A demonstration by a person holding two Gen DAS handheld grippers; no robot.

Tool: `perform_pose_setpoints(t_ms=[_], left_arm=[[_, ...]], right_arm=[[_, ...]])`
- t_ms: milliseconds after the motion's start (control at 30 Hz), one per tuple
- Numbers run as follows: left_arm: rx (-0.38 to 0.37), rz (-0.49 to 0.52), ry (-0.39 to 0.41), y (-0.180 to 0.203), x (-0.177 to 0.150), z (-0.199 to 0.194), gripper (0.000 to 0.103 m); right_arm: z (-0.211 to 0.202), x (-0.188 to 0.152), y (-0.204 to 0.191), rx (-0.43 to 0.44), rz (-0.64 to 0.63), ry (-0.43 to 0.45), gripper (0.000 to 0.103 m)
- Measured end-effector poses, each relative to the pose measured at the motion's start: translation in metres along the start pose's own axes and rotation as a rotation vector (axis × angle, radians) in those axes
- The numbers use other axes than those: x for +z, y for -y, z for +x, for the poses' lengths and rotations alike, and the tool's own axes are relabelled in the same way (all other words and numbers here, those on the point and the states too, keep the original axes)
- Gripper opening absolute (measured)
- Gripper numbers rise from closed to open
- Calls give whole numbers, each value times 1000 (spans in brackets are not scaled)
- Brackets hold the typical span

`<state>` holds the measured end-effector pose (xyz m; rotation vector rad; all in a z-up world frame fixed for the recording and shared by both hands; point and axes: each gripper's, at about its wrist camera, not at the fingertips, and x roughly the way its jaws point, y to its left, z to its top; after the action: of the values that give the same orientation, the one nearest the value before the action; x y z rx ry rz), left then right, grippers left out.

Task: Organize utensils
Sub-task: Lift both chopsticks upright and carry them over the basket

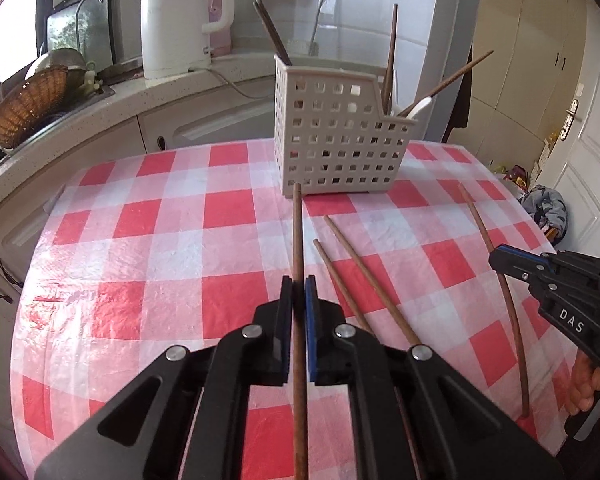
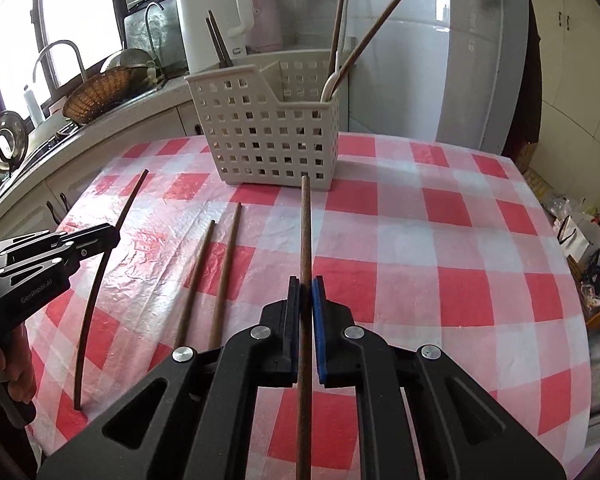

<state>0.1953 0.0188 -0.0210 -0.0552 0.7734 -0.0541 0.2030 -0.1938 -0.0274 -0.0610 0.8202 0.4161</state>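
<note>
From the left wrist, the left claw [image 1: 299, 286] was clamped on a chopstick [image 1: 298, 240] pointing at the basket [image 1: 340, 148] on the checked bench [image 1: 140, 240]. Two loose chopsticks [image 1: 352, 276] lay just right; a third [image 1: 496, 264] ran behind the right claw [image 1: 496, 258], marked "DAS". Kettle [image 1: 176, 20] behind.

From the right wrist, the right claw [image 2: 306, 286] gripped its own chopstick [image 2: 305, 232], tip near the basket [image 2: 268, 136]. The left claw [image 2: 114, 234] read "GenRobot.AI". A spoon [image 2: 332, 80] stood inside the basket.
</note>
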Motion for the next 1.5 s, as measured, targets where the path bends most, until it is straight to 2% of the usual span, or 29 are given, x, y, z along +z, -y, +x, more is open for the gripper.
perform_pose_setpoints(t_ms=[367,667,1000,1267,1500], left_arm=[[-14,13,169,8,2,-86,6],[-32,28,211,18,-6,-117,6],[-70,16,207,16,-1,-120,6],[-113,20,218,12,40,-120,6],[-113,48,284,9,113,-132,6]], right_arm=[[-76,-5,-9,9,-14,114,10],[-117,-16,-16,7,-24,174,9],[-124,-14,-15,12,-8,186,9],[-125,32,-17,47,-16,223,9],[-131,108,-22,53,-32,281,9]])
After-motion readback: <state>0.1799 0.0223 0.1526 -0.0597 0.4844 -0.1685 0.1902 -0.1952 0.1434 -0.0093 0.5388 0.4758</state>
